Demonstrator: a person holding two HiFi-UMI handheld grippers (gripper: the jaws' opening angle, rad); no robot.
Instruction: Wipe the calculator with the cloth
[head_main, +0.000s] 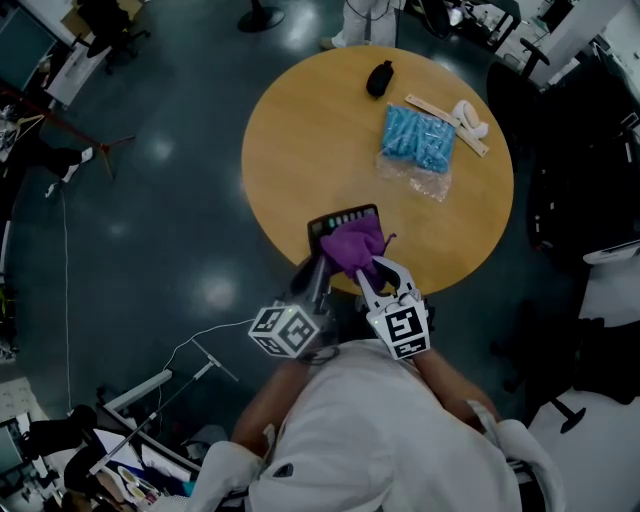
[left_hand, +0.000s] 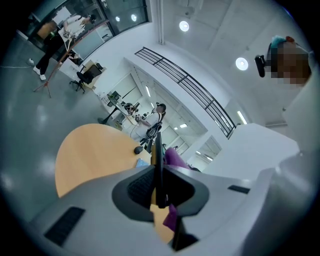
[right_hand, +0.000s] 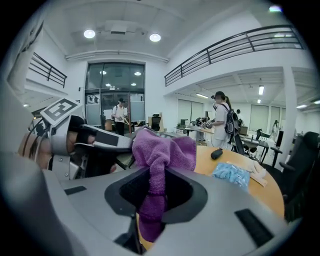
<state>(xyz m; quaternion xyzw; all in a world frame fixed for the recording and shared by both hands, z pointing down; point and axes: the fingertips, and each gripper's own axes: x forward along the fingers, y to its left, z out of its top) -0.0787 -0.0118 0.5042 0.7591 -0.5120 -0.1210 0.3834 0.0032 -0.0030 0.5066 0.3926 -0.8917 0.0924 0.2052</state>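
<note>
Left gripper (head_main: 318, 265): jaws narrow, clamped on the near edge of the calculator (head_main: 340, 220). In the left gripper view the calculator shows edge-on as a thin dark slab running straight out between the pads. Judged purpose: hold the body steady so it does not slide under the rubbing.

Right gripper (head_main: 374, 270): jaws pinched on a bunched fold of the cloth (head_main: 355, 243). The rest of the cloth spills forward over the calculator's nearer half and hides the keys there. Judged purpose: a loose pad ahead of the jaws lets fabric, not metal, meet the keys.

Position: the calculator sits at the near rim of the table (head_main: 300, 130), just in front of the person, key face up. I cannot tell whether its far end rests on the wood or is lifted clear.

Materials:
- Cloth: purple, soft nap like microfibre or terry, limp, drapes in thick folds.
- Calculator: flat, rigid, dark case; rows of small keys show on the uncovered far part.
- Table: round, smooth light wood top.

Well apart, on the far side: a small black rounded thing (head_main: 380, 77) and a crinkly clear bag of blue pieces (head_main: 418, 137). Neither is in the way.
</note>
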